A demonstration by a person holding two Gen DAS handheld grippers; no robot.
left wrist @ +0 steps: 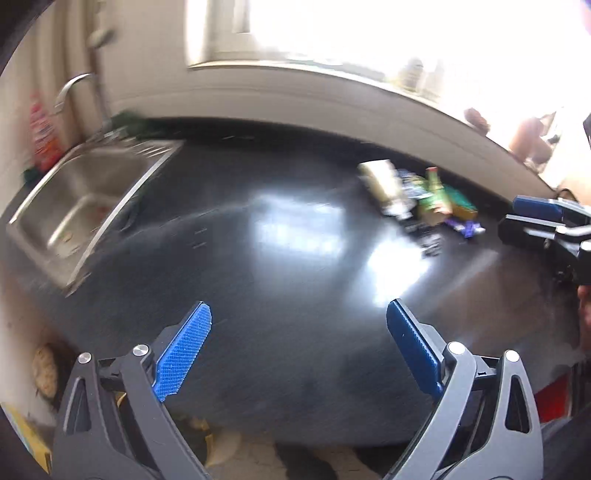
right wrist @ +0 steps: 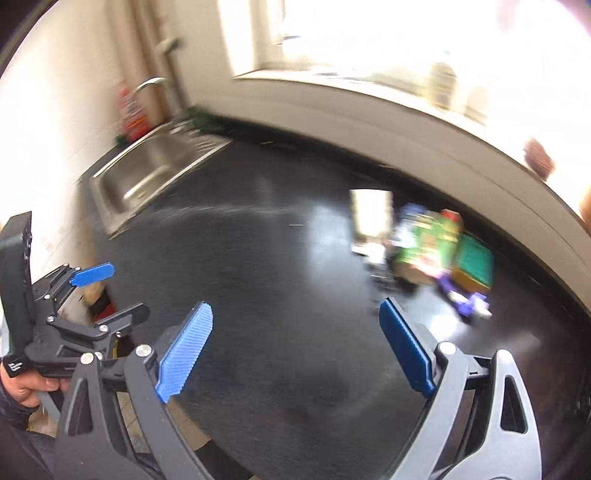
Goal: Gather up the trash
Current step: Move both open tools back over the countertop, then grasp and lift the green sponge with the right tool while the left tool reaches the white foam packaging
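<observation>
A small heap of trash (left wrist: 421, 195) lies on the dark countertop (left wrist: 280, 236) at the far right, near the wall: a pale carton, a green packet, a green box and a purple wrapper. It also shows in the right wrist view (right wrist: 428, 247). My left gripper (left wrist: 299, 347) is open and empty above the counter's near part. My right gripper (right wrist: 295, 347) is open and empty, with the purple wrapper (right wrist: 467, 301) just beyond its right finger. The right gripper shows at the left view's right edge (left wrist: 543, 221); the left gripper shows at the right view's left edge (right wrist: 88, 295). Both views are blurred.
A steel sink (left wrist: 74, 206) with a tap (left wrist: 72, 86) is set into the counter at the far left, with a red bottle (left wrist: 42, 136) beside it. A bright window (left wrist: 369, 33) with a sill runs along the back wall. Floor items lie below the counter's near edge.
</observation>
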